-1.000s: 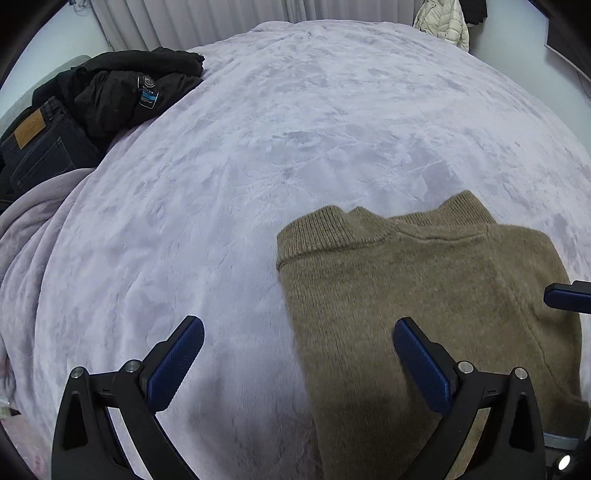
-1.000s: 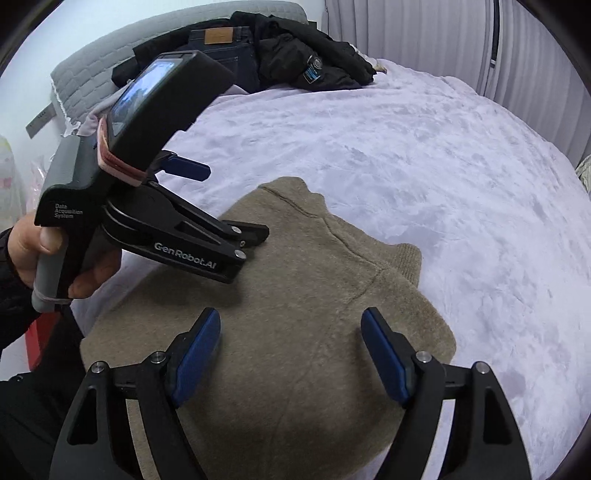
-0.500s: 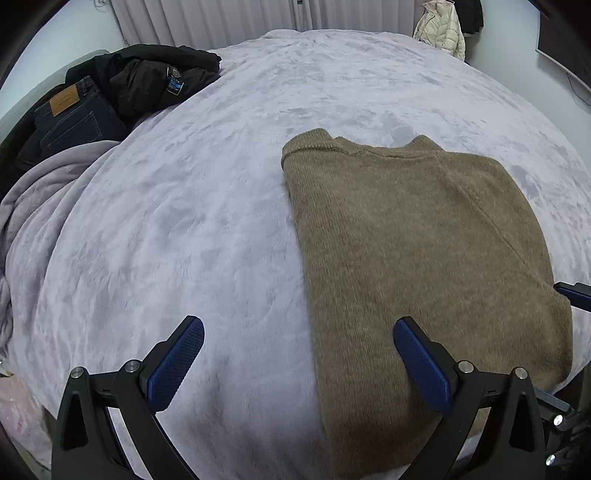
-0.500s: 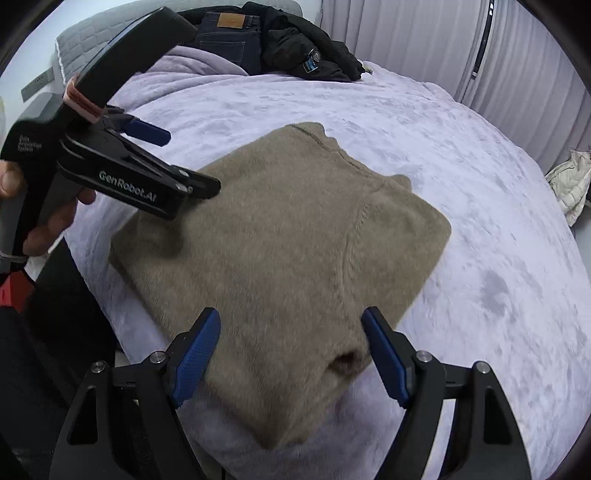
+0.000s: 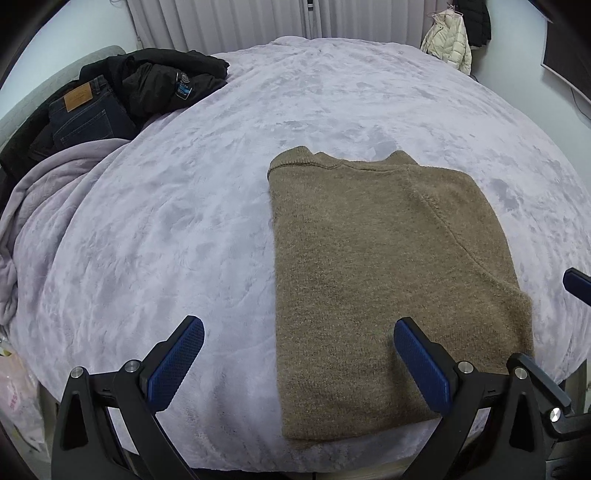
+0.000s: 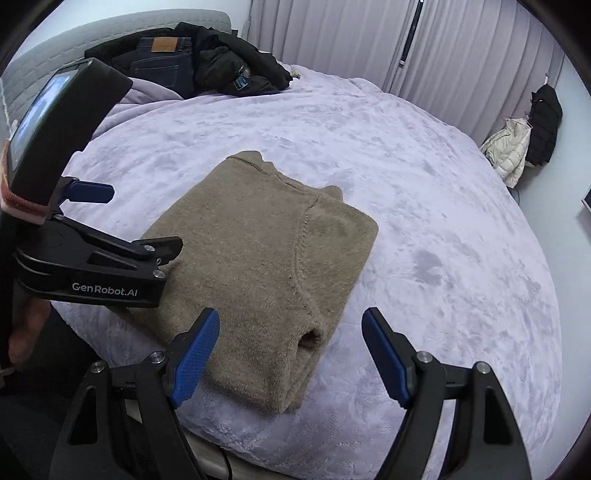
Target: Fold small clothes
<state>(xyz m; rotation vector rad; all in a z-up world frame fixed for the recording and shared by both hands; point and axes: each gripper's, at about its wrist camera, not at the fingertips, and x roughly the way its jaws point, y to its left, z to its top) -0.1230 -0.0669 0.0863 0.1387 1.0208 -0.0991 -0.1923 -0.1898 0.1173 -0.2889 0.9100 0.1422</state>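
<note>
An olive-brown knit sweater lies folded into a flat rectangle on the lilac plush bed cover, near the bed's front edge, collar pointing away. My left gripper hovers open over the sweater's near left edge with nothing between its blue pads. From the right wrist, the sweater shows its folded sleeve opening at the near corner. My right gripper is open above that corner and holds nothing. The left gripper, held by a hand, hangs open over the sweater's left side.
Dark jeans and a black jacket are heaped at the bed's far left by the headboard. A bunched lilac blanket hangs off the left side. A white puffer jacket hangs by the curtains. The bed's edge is just below both grippers.
Both grippers drew back and rose a little from the sweater, staying open. The whole folded sweater now shows in each view, lying still.
</note>
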